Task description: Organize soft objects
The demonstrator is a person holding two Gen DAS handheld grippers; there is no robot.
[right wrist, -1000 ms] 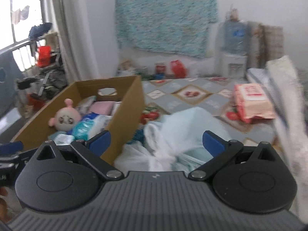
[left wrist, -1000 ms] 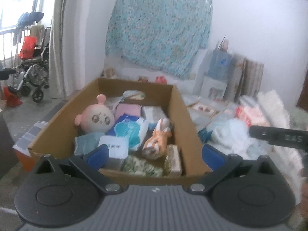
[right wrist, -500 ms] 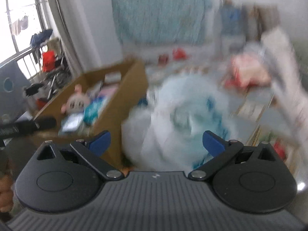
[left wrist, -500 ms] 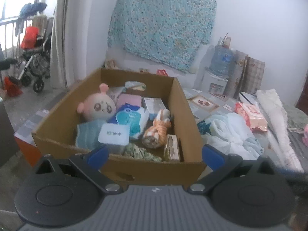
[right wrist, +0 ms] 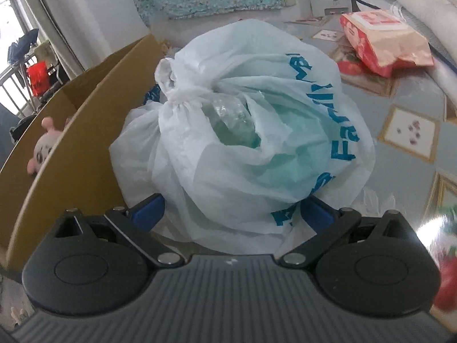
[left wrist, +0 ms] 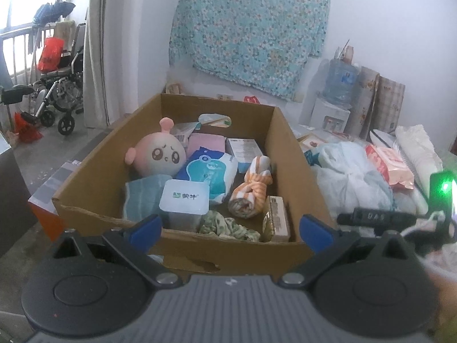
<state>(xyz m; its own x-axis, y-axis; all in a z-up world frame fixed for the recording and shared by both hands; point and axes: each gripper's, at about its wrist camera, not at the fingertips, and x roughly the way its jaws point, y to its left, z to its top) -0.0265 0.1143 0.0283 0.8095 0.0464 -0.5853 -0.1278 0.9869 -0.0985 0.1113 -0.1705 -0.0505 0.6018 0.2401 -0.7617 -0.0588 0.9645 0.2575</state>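
A cardboard box (left wrist: 297, 168) holds a pink plush head (left wrist: 161, 153), tissue packs, a folded pink cloth, a rolled orange striped towel (left wrist: 252, 190) and a green patterned cloth. My left gripper (left wrist: 231, 228) hovers open at the box's near edge, holding nothing. To the right of the box lies a knotted white plastic bag (right wrist: 251, 131) with blue lettering and pale green contents, also seen in the left wrist view as the white bag (left wrist: 351, 177). My right gripper (right wrist: 231, 210) is open, its blue fingertips on either side of the bag's near base. The box wall (right wrist: 82, 131) stands just left of the bag.
A pink-red wipes pack (right wrist: 382, 45) lies beyond the bag on the patterned mat (right wrist: 408, 131). Rolled white bedding (left wrist: 417, 148) lies at the right. A water dispenser (left wrist: 337, 97) and rolled mats stand by the wall. A wheelchair (left wrist: 60, 94) is at the far left.
My right gripper has dropped down and moved in close to the white bag, which now lies between its open fingers. The left gripper has pulled back slightly from the box.
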